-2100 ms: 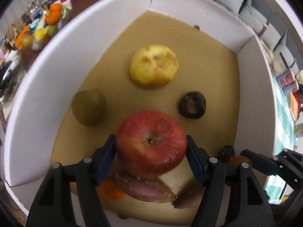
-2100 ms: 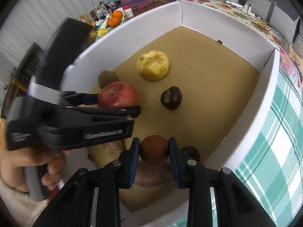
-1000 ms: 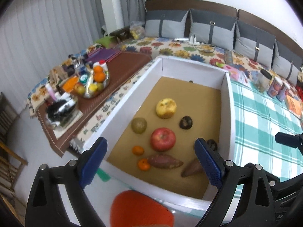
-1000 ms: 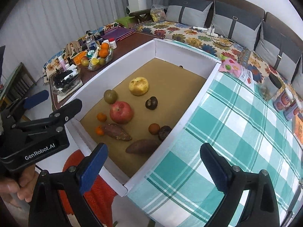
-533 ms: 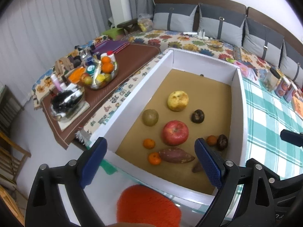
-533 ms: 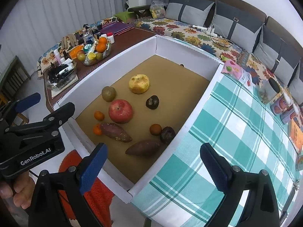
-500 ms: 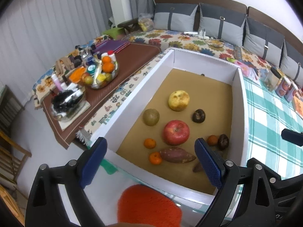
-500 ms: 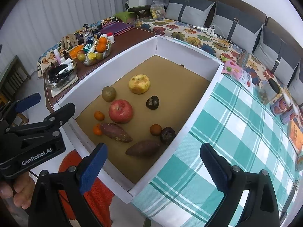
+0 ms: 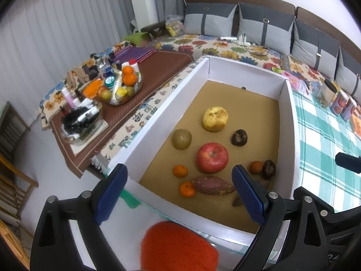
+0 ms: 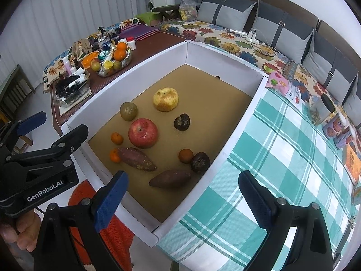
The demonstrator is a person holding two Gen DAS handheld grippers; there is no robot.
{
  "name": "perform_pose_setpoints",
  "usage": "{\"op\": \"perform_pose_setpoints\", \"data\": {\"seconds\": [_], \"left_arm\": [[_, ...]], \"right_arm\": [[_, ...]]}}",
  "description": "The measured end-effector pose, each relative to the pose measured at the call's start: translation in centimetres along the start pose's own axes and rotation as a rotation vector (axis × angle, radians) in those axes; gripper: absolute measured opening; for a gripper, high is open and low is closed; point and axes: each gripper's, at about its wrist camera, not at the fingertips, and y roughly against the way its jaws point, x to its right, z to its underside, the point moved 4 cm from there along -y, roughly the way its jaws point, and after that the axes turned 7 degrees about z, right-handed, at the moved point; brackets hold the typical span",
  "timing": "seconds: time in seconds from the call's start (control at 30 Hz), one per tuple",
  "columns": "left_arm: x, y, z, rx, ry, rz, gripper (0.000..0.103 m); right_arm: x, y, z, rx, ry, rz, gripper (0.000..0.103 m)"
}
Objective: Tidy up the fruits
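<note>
Both tools held high, back from white box (image 10: 140, 74), surveying. Left gripper (image 9: 179, 190) fingers apart, empty; right gripper (image 10: 182, 195) same. Red apple (image 10: 142, 132) mid-floor; sweet potatoes (image 10: 136, 158), tangerines (image 10: 116, 138) toward near edge, presumably grouped by kind.

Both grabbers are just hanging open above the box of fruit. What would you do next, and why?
Probably nothing more than a check: the left gripper and right gripper, jaws wide and empty, hang outside the white box, and the red apple and other fruit rest inside.
</note>
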Motion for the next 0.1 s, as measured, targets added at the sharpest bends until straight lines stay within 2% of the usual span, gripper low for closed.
{"op": "perform_pose_setpoints", "data": {"seconds": [0.1], "left_arm": [[0.07,0.07,-0.13,0.009,-0.006,-0.008,0.095]], "right_arm": [[-0.01,-0.05,0.01,0.000,0.000,0.000,0.097]]}}
